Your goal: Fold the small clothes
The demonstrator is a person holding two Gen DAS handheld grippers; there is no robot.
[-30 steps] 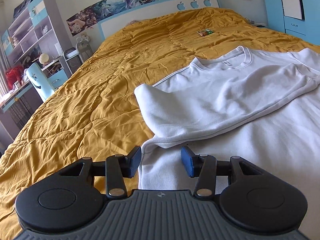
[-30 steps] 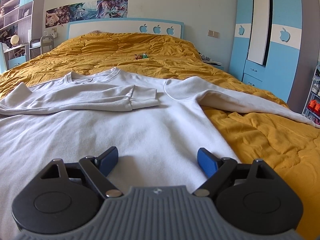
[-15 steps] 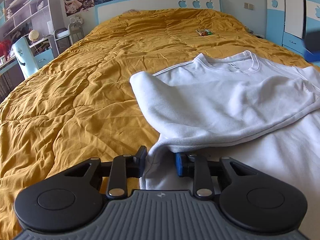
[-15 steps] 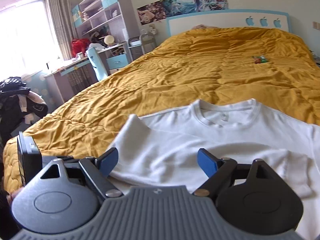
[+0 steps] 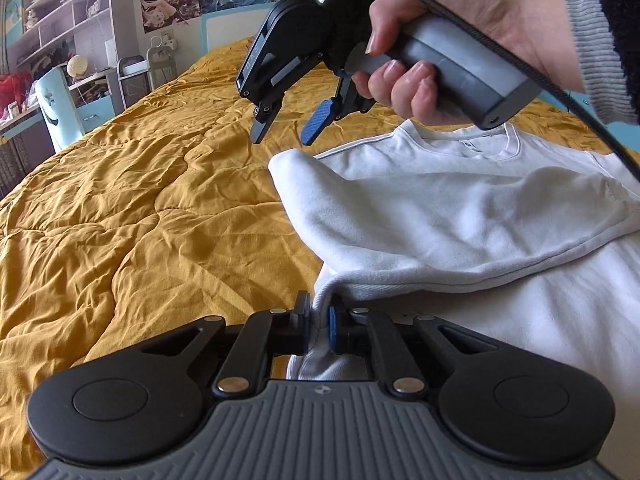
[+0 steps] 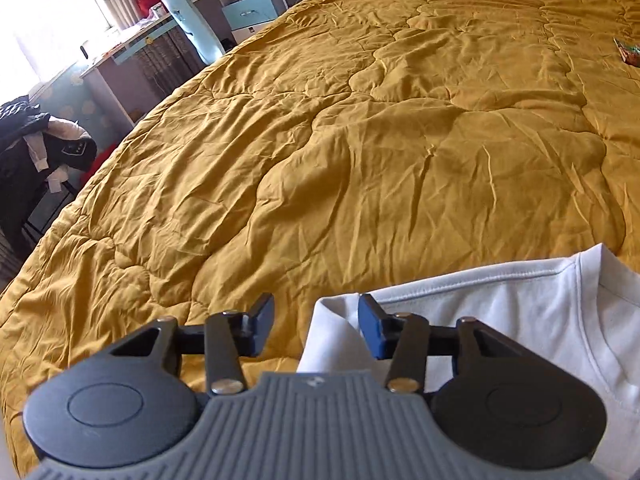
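Note:
A white sweatshirt [image 5: 460, 216] lies flat on the mustard quilt [image 5: 140, 220], its left sleeve folded across the chest. My left gripper [image 5: 318, 320] is closing on the sweatshirt's near left edge, and the cloth is pinched between the blue pads. A hand [image 5: 460, 40] holds my right gripper [image 5: 282, 136] above the folded shoulder corner. In the right wrist view the right gripper [image 6: 316, 314] is partly open and closing. The sweatshirt [image 6: 500, 312] has its shoulder corner between the fingers, not pressed by the pads.
The quilt [image 6: 360, 140] stretches wide and bare to the left and far side. A small packet [image 6: 628, 52] lies on it far off. A pale blue chair [image 5: 56, 108], a desk and shelves stand left of the bed, with dark clothes [image 6: 36, 148] piled beside it.
My left gripper has shut on the sweatshirt's edge. My right gripper has swung left across the sweatshirt to its left shoulder corner, tilted down, and its jaws have narrowed.

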